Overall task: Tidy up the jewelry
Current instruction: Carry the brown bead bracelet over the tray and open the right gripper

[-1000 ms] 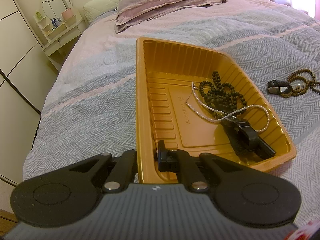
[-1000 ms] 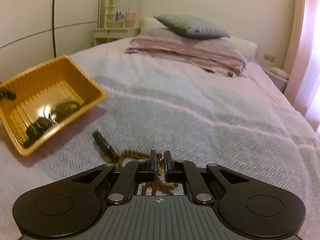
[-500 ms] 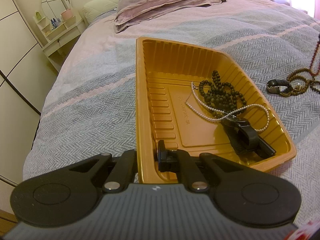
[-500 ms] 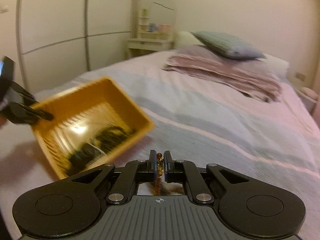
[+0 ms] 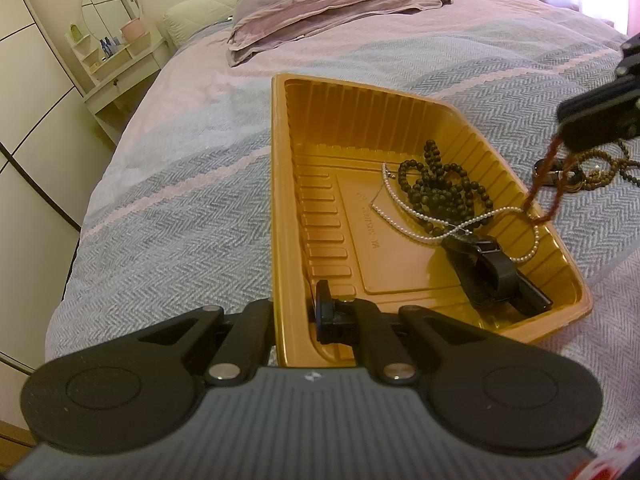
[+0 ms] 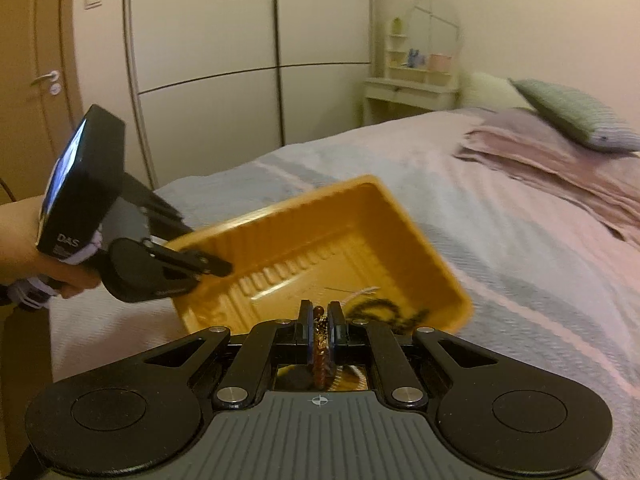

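Currently we carry one reddish-brown bead strand (image 5: 541,184), pinched in the right gripper (image 6: 319,322) jaws, hanging over the tray's (image 5: 280,184) right rim. Already inside: one dark bead string (image 5: 436,188), one pearl strand (image 5: 416,234), one black strap piece (image 5: 492,274). Left gripper (image 5: 298,312) jaws clamp the near rim. Still on the bed (image 5: 180,208), beyond the right rim: one brown bead string (image 5: 600,174) and one small dark piece (image 5: 554,168).

We see a bed (image 5: 200,184) under a grey-and-pink herringbone cover, pillows (image 5: 336,0) stacked at its head. Beside it stands a white vanity (image 6: 412,80) with a round mirror (image 5: 110,8); a panelled wardrobe (image 6: 248,60) and a wooden door (image 6: 44,80) line the wall.
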